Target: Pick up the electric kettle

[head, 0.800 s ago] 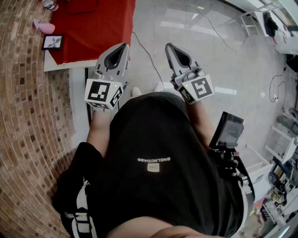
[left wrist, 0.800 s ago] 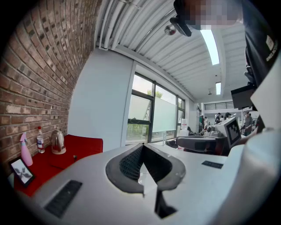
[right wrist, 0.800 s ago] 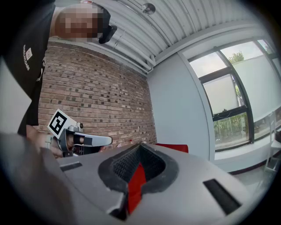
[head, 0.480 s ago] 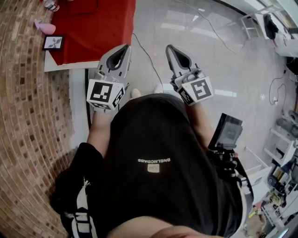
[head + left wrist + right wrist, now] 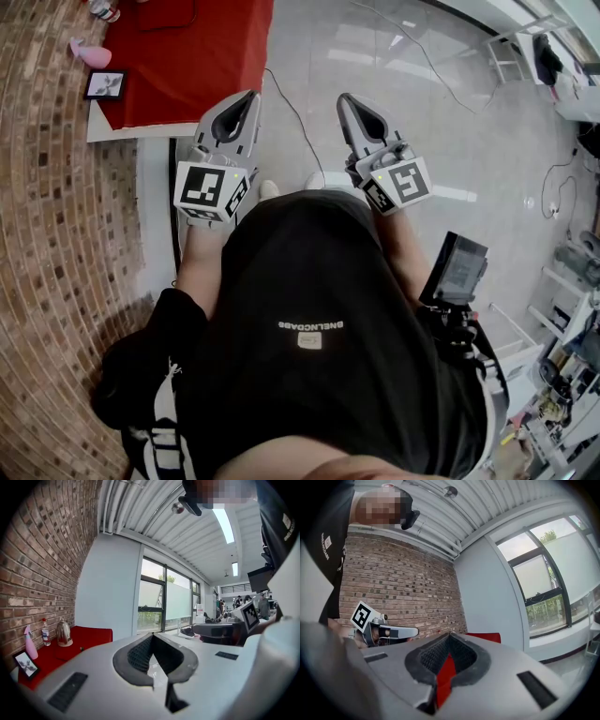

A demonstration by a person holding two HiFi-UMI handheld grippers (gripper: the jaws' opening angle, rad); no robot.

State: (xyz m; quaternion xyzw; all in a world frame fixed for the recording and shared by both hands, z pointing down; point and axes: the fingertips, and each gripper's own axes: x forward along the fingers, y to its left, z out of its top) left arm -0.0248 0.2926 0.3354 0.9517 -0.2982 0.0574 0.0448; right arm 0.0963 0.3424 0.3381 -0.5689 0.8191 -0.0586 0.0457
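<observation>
Head view, left tool [image 5: 250,94] and right tool [image 5: 343,97] both closed, empty, electric kettle [image 5: 64,633] standing on red table [image 5: 202,61]
</observation>
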